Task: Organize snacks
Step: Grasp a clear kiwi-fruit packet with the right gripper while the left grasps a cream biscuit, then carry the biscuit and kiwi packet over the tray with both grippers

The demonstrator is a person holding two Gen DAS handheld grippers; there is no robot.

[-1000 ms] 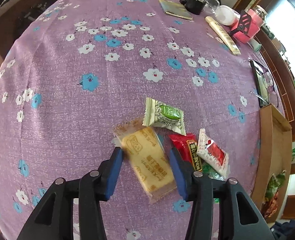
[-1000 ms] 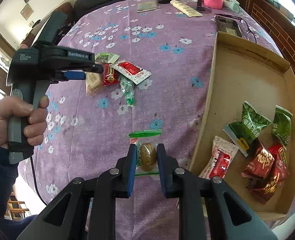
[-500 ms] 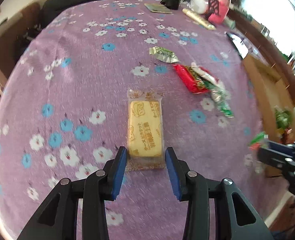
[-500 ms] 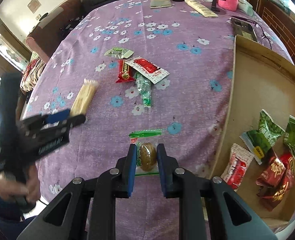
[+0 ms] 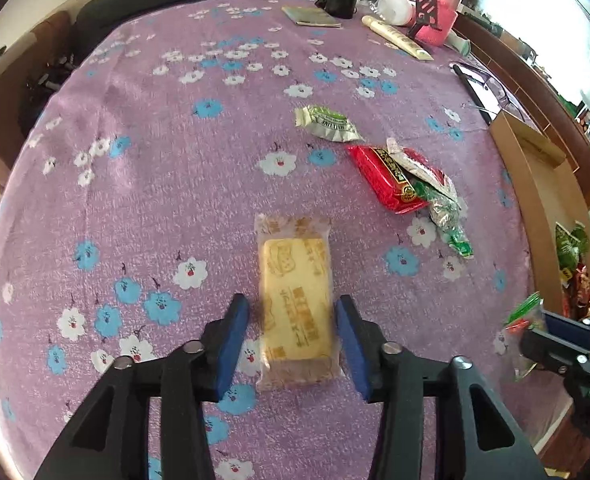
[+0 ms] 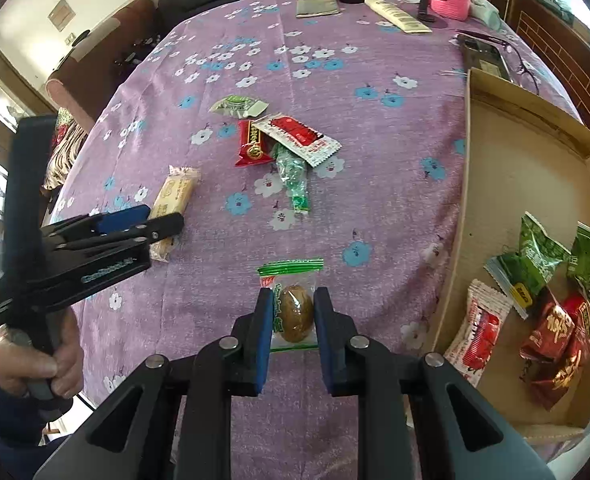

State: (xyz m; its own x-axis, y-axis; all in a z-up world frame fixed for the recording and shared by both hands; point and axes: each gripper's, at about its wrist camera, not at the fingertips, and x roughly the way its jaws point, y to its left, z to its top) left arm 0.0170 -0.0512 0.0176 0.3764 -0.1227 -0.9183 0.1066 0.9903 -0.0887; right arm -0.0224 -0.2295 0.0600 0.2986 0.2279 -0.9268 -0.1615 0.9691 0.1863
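A yellow biscuit packet (image 5: 296,296) lies between the fingers of my left gripper (image 5: 293,340). The jaws stand apart from its sides, open; it also shows in the right wrist view (image 6: 173,200). My right gripper (image 6: 294,316) is shut on a clear packet with a brown egg-shaped snack (image 6: 295,306), held above the cloth. A green wrapper (image 5: 327,123), a red packet (image 5: 387,180), a red-and-white sachet (image 6: 297,138) and a green-clear candy bag (image 6: 295,180) lie mid-table. The cardboard box (image 6: 507,184) at right holds several green and red snack packets.
The table wears a purple flowered cloth (image 5: 155,120). At its far edge stand a pink jar (image 5: 441,16), a cream tube (image 5: 395,42), a booklet (image 5: 311,16) and a black object (image 5: 339,0). A phone and glasses (image 6: 487,54) lie behind the box.
My left gripper has carried the biscuit packet away from the snack pile toward the table's near left, and its jaws have opened off the packet. The right gripper keeps its hold.
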